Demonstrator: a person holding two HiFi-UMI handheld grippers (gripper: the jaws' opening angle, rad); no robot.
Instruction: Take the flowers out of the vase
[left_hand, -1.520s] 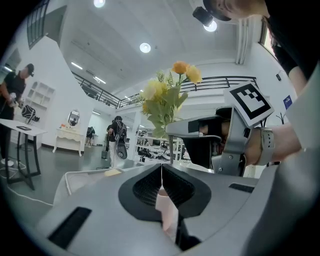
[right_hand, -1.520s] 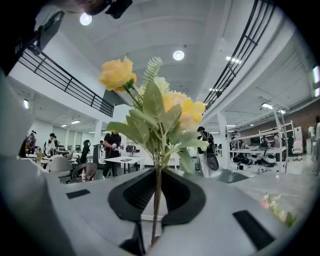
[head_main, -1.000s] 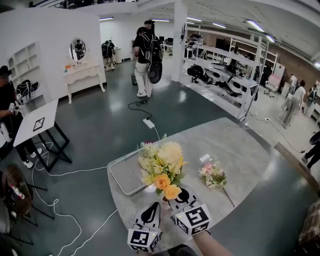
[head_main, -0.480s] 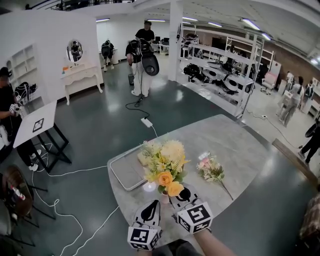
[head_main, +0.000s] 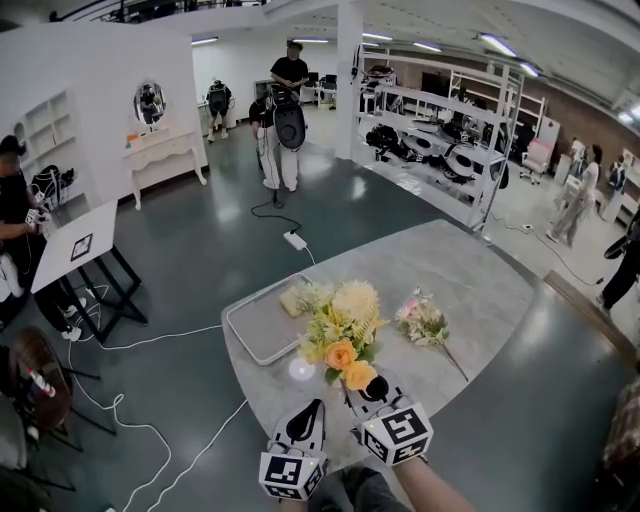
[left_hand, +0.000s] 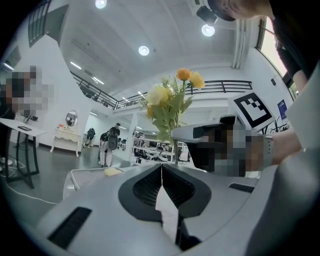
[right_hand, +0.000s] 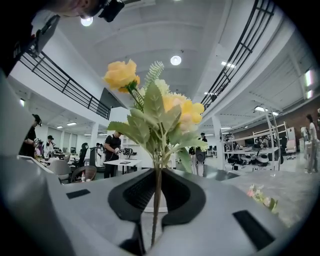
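right gripper pinches the stem of the yellow flowers above the table's near edge; left gripper, just left, has its jaws pressed together on nothing.

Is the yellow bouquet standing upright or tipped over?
Upright. The yellow bouquet has its stem rising straight between the shut jaws of the right gripper, blooms on top.
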